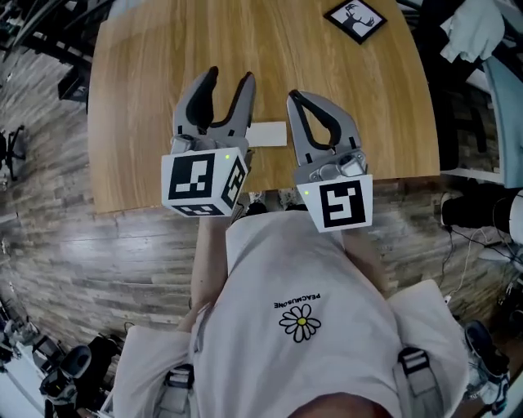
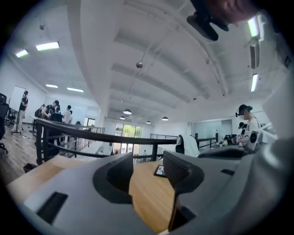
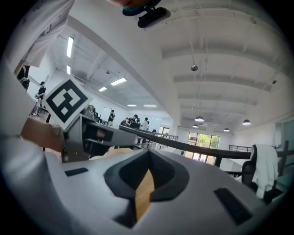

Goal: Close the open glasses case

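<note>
The case (image 1: 268, 134), as best you can read it, is the pale flat oblong on the table (image 1: 147, 122) near the near edge. Its long axis runs left to right across your head view. Too little of it shows to tell how its lid stands.

It lies between your two grippers and below them. Its left end slips out of sight behind the left gripper (image 1: 230, 75), and its right end stops just short of the right gripper (image 1: 296, 98). The left looks the nearer hand, but only just.

Left jaws stand wide apart with nothing in them, just bare wood showing through the gap (image 2: 147, 165). Right jaws are closed tip to tip and empty (image 3: 148, 158), with only a sliver of table below the tips.

Both grippers point level, out over the table toward the railing (image 2: 92, 135), so neither gripper view catches the case. You'd need to tip down and come in from above.

Nothing stands in the way. The frame (image 1: 355, 18) sits well apart at the far right corner, and the rest of the wood is bare. The only crowding is your own two grippers, close side by side over the case.
</note>
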### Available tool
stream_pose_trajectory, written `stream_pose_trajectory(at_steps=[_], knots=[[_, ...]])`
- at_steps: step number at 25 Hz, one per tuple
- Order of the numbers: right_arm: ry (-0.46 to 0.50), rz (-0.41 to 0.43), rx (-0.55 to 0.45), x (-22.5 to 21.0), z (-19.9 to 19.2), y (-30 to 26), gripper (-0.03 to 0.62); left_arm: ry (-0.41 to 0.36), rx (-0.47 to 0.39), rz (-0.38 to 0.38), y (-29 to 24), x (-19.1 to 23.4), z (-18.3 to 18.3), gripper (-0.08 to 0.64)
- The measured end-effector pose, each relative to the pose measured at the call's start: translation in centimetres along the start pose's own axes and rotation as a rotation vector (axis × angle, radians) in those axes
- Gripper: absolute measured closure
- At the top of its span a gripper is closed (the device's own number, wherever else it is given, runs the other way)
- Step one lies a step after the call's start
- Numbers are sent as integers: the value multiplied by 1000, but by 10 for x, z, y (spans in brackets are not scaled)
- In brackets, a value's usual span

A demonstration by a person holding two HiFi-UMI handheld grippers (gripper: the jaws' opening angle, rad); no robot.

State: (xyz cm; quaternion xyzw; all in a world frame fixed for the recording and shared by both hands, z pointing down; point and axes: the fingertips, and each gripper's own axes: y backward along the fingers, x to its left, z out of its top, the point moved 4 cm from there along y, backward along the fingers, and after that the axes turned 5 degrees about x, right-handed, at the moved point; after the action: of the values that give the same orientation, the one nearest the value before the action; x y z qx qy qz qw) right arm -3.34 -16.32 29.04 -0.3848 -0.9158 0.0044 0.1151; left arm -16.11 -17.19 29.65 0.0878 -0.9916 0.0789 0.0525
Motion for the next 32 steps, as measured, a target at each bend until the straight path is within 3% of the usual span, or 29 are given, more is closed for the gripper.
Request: stream_pose_trajectory(at_steps=[4, 11, 14, 19, 24, 32], knots=[[32, -8, -18, -10, 7, 3, 584, -39, -104, 37, 16, -5, 30, 425], [31, -91, -98, -32, 20, 12, 584, -63, -203, 69, 31, -17, 58, 529], [75, -119, -78, -39, 19, 15, 584, -61, -190, 94, 28, -18, 55, 541], [60, -122, -71, -44, 15, 19, 584, -138, -164, 123, 21, -28, 51, 543], [167, -109, 19, -43, 6, 21, 584, -144, -167, 99, 18, -35, 50, 543], [134, -106, 32, -41, 1, 13, 584, -140, -144, 79, 11, -27, 47, 543]])
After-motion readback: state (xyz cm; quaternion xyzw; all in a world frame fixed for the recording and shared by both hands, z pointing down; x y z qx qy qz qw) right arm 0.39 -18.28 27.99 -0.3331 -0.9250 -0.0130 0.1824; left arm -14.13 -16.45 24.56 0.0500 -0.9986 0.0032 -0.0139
